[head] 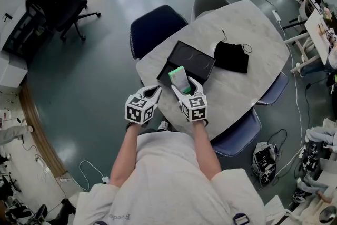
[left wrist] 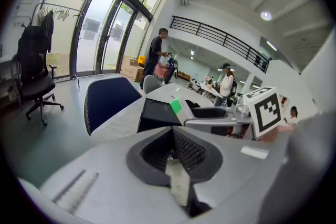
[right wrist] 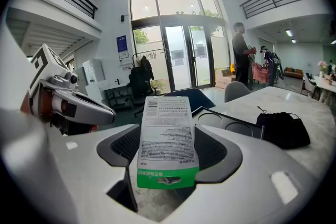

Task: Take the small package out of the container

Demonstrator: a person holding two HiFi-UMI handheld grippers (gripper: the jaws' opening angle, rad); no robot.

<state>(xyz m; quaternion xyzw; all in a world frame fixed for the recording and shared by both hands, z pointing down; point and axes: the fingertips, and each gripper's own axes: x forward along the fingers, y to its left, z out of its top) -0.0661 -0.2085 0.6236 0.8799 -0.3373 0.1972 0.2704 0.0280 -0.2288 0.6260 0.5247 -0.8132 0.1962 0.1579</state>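
My right gripper is shut on the small package, a flat white pack with a green end and printed text, held upright between the jaws. In the head view the small package hangs above the near end of the black container, a shallow open box on the marble table. My left gripper hovers just left of the right one at the table's near edge, jaws closed on nothing. In the left gripper view the container and the package's green tip show ahead.
A black pouch lies on the table right of the container. Navy chairs stand around the table, and a black office chair stands far left. People stand in the background.
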